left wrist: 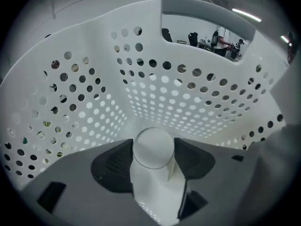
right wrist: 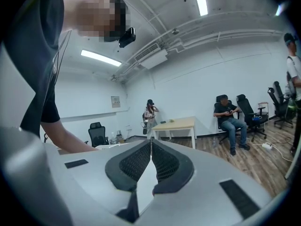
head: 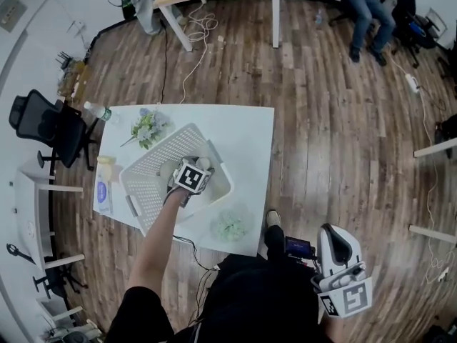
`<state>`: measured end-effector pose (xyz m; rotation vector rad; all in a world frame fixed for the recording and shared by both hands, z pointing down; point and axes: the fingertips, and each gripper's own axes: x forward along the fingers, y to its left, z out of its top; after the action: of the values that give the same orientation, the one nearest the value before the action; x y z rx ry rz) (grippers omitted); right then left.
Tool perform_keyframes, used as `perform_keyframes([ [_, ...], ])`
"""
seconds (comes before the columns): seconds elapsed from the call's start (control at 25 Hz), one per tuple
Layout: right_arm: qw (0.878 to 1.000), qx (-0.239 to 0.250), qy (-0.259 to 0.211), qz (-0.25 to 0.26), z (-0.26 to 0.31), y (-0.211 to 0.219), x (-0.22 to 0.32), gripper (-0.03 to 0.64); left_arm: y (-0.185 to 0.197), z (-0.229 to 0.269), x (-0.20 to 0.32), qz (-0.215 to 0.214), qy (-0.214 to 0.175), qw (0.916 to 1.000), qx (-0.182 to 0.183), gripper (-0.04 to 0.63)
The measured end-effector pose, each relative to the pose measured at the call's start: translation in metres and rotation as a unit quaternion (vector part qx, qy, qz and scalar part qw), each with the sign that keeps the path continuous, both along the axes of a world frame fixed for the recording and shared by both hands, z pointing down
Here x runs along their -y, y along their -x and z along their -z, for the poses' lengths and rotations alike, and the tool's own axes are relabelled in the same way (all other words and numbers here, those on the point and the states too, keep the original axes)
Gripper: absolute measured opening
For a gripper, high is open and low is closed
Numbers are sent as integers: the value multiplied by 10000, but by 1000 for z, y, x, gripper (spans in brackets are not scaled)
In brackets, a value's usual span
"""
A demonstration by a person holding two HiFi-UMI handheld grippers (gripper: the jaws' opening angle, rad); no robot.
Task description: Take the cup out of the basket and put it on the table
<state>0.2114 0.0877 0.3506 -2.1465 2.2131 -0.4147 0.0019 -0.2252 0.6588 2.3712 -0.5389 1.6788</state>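
Observation:
The white perforated basket (head: 153,164) lies on the white table (head: 250,131). My left gripper (head: 191,179) reaches steeply down into it, its marker cube uppermost. In the left gripper view a white cup (left wrist: 153,149) stands between the two black pads (left wrist: 113,166), which touch its sides; the left gripper (left wrist: 154,163) is shut on the cup, with the basket wall (left wrist: 188,93) close behind. My right gripper (head: 344,291) hangs off the table at the lower right, near the person's body. Seen from its own camera, the right gripper (right wrist: 151,147) is shut and holds nothing.
On the table beside the basket lie a bunch of flowers (head: 147,127), a bottle (head: 97,111), a yellow packet (head: 104,186) and a pale green object (head: 230,225). A black office chair (head: 43,123) stands left of the table. People sit at the far side of the room (head: 364,13).

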Motion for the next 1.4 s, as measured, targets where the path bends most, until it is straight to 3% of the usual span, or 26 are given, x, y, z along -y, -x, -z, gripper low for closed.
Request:
perform_keyframes([
  [0.04, 10000, -5, 2, -13, 1, 0, 0, 26, 1, 1, 2, -15, -83, 10000, 47, 270],
  [0.36, 10000, -54, -37, 50, 6, 9, -3, 26, -7, 23, 2, -53, -292, 9995, -102, 268],
  [0.76, 9980, -43, -315, 547, 14, 40, 2, 26, -1, 118, -25, 202, -838, 9895, -1162, 268],
  [0.96, 9947, -5, -442, 932, 20, 63, 13, 26, 18, 170, -45, 632, -1156, 9743, -1826, 268],
  [1.12, 9906, -29, -502, 1269, 27, 82, 23, 26, 32, 221, -65, 909, -1445, 9557, -2400, 268],
  [1.4, 9798, -71, -510, 1932, 32, 138, 55, 26, 117, 302, -79, 1399, -2259, 9194, -2899, 268],
])
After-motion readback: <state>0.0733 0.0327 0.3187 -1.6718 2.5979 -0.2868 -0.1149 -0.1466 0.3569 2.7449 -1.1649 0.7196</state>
